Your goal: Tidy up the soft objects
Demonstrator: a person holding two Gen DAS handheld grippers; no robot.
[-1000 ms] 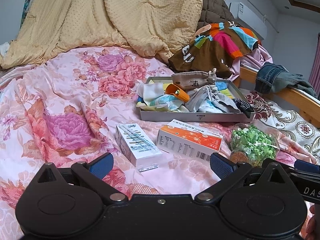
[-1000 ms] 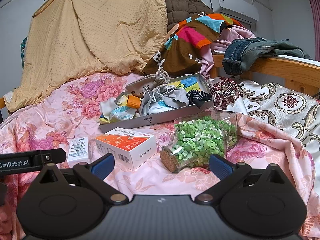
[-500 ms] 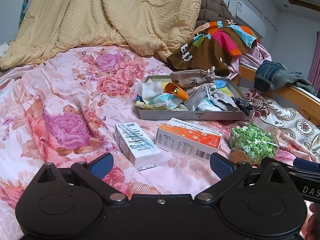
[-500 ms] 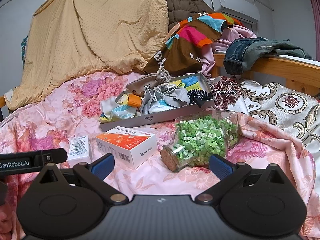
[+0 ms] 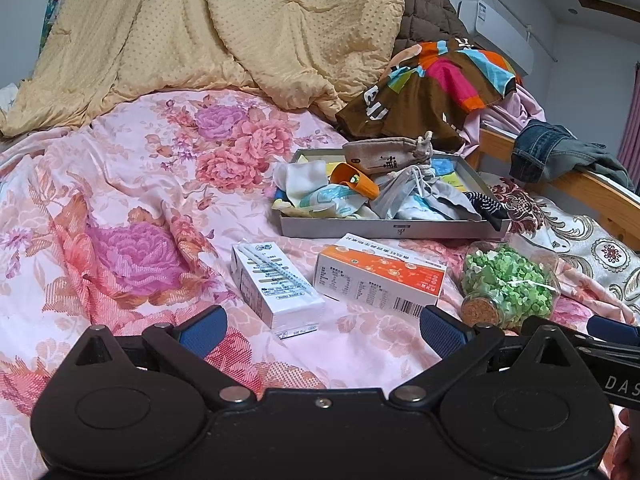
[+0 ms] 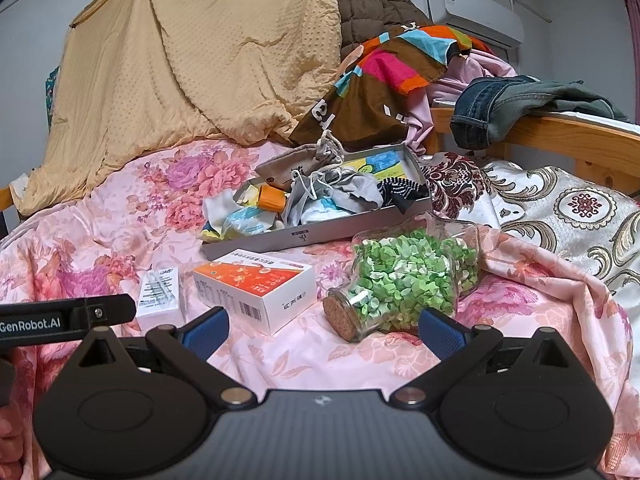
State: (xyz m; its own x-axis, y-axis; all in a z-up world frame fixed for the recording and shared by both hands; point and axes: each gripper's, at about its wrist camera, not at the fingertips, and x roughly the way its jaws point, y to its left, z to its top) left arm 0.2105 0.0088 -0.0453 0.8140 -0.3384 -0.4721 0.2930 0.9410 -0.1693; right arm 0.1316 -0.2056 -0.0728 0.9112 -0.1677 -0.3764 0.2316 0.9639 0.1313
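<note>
We are seeing the right tongs (image 5: pixel 612 330) only in part, cut off at the left wrist view's right edge. The left tongs (image 6: pixel 64 318) are running off the right wrist view's left edge. Cloths are covering the tray (image 5: pixel 394 229) floor. Print on the orange box (image 5: pixel 378 280) is reading too small to resolve.

Glossy floral cloth bedspread (image 5: pixel 120 208), seemingly matt metal tray (image 5: pixel 384 229), clear glass jar (image 6: pixel 404 280).
</note>
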